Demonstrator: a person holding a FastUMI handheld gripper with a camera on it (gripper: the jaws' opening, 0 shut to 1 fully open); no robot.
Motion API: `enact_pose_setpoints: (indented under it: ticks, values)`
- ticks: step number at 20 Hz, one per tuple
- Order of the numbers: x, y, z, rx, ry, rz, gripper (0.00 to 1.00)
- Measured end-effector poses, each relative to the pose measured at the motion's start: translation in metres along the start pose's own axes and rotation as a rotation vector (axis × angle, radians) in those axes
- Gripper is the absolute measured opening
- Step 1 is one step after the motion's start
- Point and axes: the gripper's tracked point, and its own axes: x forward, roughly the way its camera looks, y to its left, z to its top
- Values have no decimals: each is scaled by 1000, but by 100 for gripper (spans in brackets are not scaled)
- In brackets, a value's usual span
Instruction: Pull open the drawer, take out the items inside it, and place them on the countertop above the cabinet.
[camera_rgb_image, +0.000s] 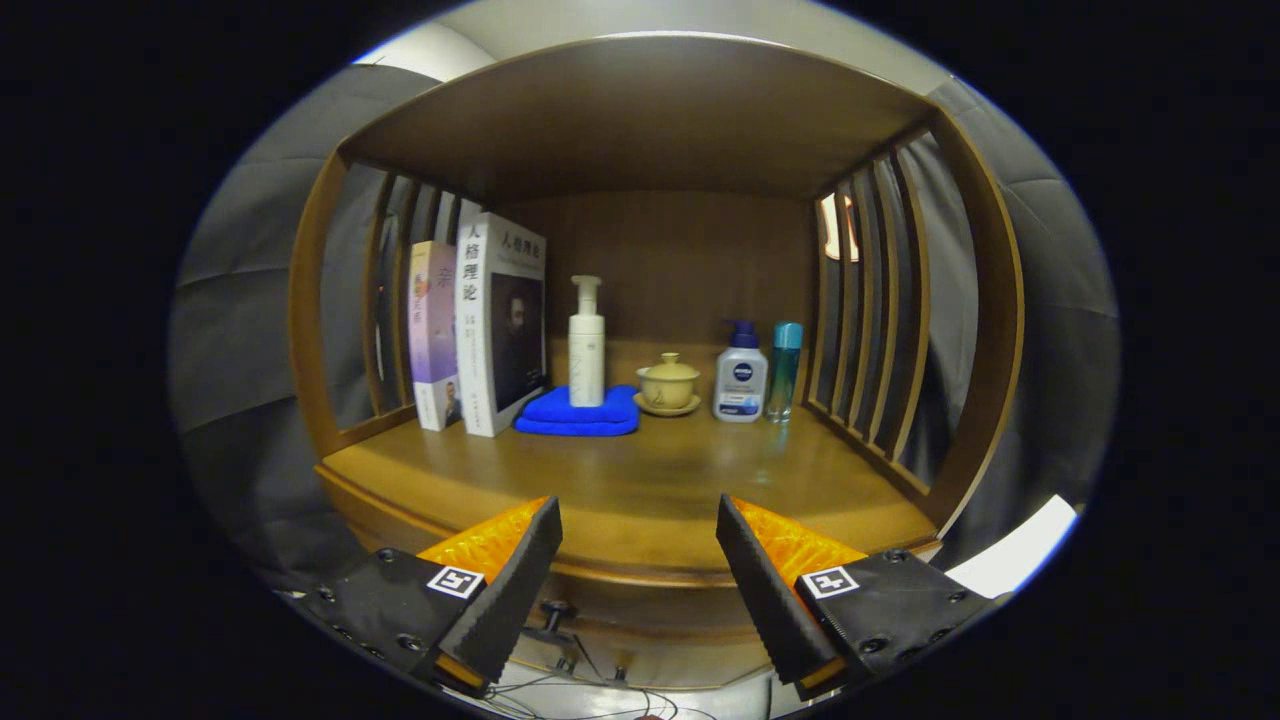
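While held wide open with nothing between its fingers, claw (638, 560) hovering just before the front lip of the wooden cabinet (985, 300), above the drawer front with its dark knob (556, 612) at about 7 o'clock between the fingers. Beyond the fingers, bare table (640, 480), and along the back wall from 10 to 2 o'clock: two upright books (480, 320), a folded blue towel (580, 415) carrying a white pump bottle (586, 345), a lidded tan cup on a saucer (668, 382), a white-and-blue pump bottle (740, 375), a slim teal bottle (784, 368). Drawer contents hidden.
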Motion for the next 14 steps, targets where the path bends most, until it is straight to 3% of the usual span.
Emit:
enact_pose_setpoints:
  ticks: [3, 10, 13, 14]
  values:
    - [-9, 22, -20, -8, 24, 32, 100]
    - [6, 40, -86, 22, 142, 9, 99]
    - [12, 43, -106, -2, 186, 0, 90]
    - [14, 43, -109, -2, 188, 4, 80]
